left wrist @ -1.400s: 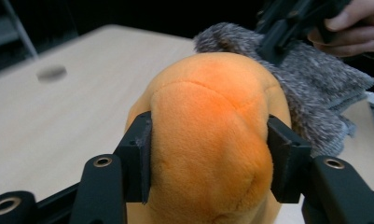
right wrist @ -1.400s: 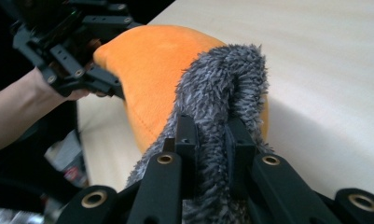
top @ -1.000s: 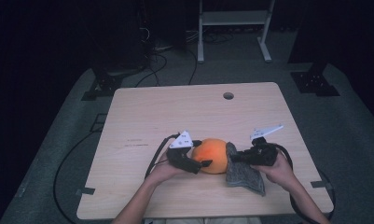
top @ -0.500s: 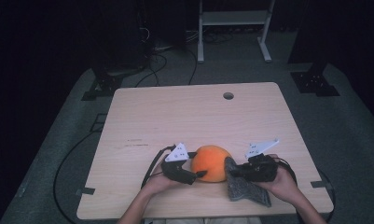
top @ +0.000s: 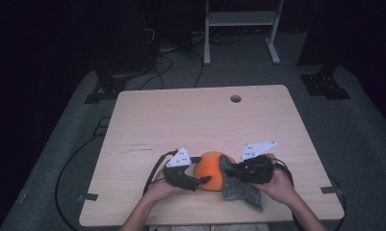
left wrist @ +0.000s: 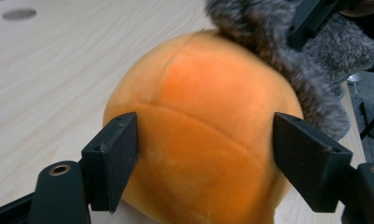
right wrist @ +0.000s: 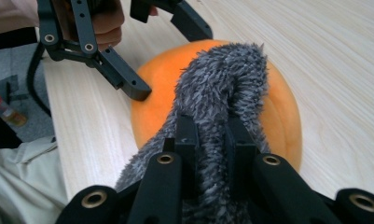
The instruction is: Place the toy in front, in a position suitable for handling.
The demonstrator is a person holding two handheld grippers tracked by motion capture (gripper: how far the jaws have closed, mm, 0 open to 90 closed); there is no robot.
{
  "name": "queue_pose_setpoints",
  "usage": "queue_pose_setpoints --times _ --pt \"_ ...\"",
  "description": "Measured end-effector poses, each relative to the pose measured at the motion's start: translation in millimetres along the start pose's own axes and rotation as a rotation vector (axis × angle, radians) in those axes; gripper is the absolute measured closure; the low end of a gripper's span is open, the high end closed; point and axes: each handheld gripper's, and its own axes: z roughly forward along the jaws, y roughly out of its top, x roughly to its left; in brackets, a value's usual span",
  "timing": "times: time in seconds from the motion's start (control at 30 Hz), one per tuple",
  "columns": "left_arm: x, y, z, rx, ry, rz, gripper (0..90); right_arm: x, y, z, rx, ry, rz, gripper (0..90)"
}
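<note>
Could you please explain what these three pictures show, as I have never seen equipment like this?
A person sits at a light wooden table with a hand-held two-fingered gripper in each hand. One camera looks down from above; the other two ride on the grippers. The left gripper has its black fingers on either side of a round orange plush ball; they have just been closing, then eased slightly. The right gripper is shut on a fuzzy grey cloth, draped against the ball.

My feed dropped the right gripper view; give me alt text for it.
The right gripper has its jaws shut on a fuzzy grey cloth, draped over a round orange plush ball on the pale wooden table. Beyond, the left gripper straddles the ball, one jaw against its side.
</note>
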Motion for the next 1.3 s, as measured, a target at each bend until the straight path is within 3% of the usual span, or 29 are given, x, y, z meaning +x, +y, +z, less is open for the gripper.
queue_pose_setpoints --times 0.2,0.43,0.47,0.57,0.67,0.77,0.87,0.97,1.03,1.3 --pt "0.7 -4.8 -0.2 0.017 -0.001 -0.008 24.6 -12.9 -32.4 -3.2 0.004 0.012 0.089 78.2" --pt "-2.8 -9.9 -4.3 0.037 0.002 0.02 24.8 -22.0 -57.5 -4.9 0.109 -0.016 0.141 78.0" --pt "-3.8 -11.7 -5.9 0.039 -0.001 0.028 24.8 -22.3 -58.2 -6.5 0.104 -0.004 0.153 78.1" --pt "-7.1 -14.2 -7.7 0.045 -0.007 0.057 24.8 -21.7 -45.3 -21.2 0.011 0.042 0.176 78.0" --pt "-9.0 -14.2 -7.8 0.047 -0.005 0.069 24.9 -20.2 -20.2 -27.9 -0.049 0.075 0.156 77.8" --pt "-11.1 -15.7 -7.6 0.044 -0.003 0.076 25.5 -20.7 1.2 -21.2 -0.06 0.092 0.141 77.5" --pt "-13.0 -20.0 -7.1 0.041 -0.001 0.078 26.0 -23.2 9.6 -8.6 -0.039 0.108 0.141 77.5" --pt "-13.5 -22.8 -7.7 0.043 -0.004 0.076 26.3 -26.5 5.3 1.0 -0.002 0.134 0.158 77.8" --pt "-14.5 -22.8 -7.1 0.038 -0.001 0.075 26.4 -30.6 -2.6 0.5 -0.006 0.142 0.18 77.9" --pt "-16.5 -22.0 -7.2 0.029 0.003 0.092 27.1 -38.9 -43.9 -4.5 0.056 0.104 0.234 77.9"
